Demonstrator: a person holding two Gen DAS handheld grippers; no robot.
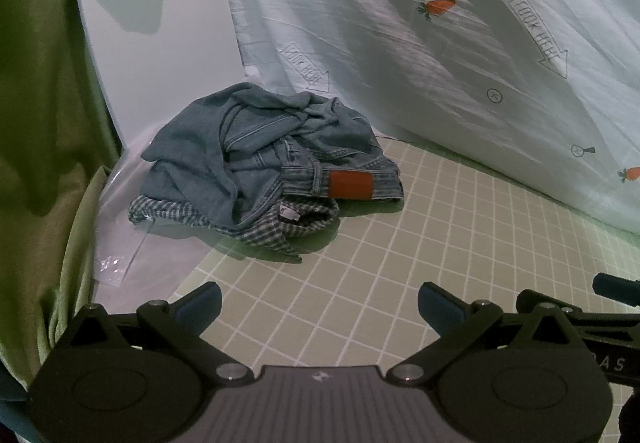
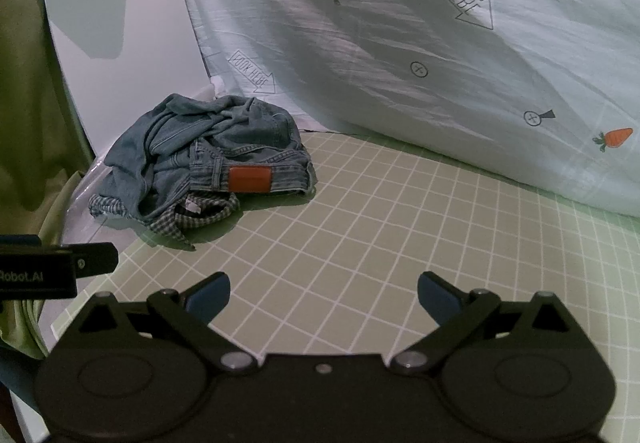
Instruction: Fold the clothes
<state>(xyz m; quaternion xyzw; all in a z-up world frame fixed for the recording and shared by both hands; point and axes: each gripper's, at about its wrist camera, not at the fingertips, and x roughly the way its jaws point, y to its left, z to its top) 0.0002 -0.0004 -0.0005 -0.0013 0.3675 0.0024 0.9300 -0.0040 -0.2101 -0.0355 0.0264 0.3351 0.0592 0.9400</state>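
Nothing has been folded yet; the step in hand is judged to be the approach to the first garment. A crumpled heap of clothes is seen at the far left edge of the gridded green mat (image 1: 400, 283), which is laid over the bed, partly spilling off that edge onto a sheet of clear plastic (image 1: 116, 243). On top of the heap lie the denim jeans (image 1: 248, 147), bunched up, with the waistband and its orange-brown leather patch (image 1: 351, 184) turned toward the cameras. Beneath them, touching and partly covered, a checked shirt (image 1: 276, 231) is tucked, its collar and a white label showing at the near side. Behind the heap a pale quilt (image 1: 440, 43) printed with carrots and arrows is piled along the far edge of the mat.

The left gripper (image 1: 320, 303) is held over bare mat, well short of the heap, with its fingers spread wide and nothing between them. The right gripper (image 2: 324, 297) is likewise held over the mat, fingers fully apart and empty; the heap lies ahead and to its left.

The next move is judged to call for the jeans to be lifted clear of the shirt, probably by the waistband, and spread flat on the open middle of the mat. Care will be needed that the shirt is not dragged along.
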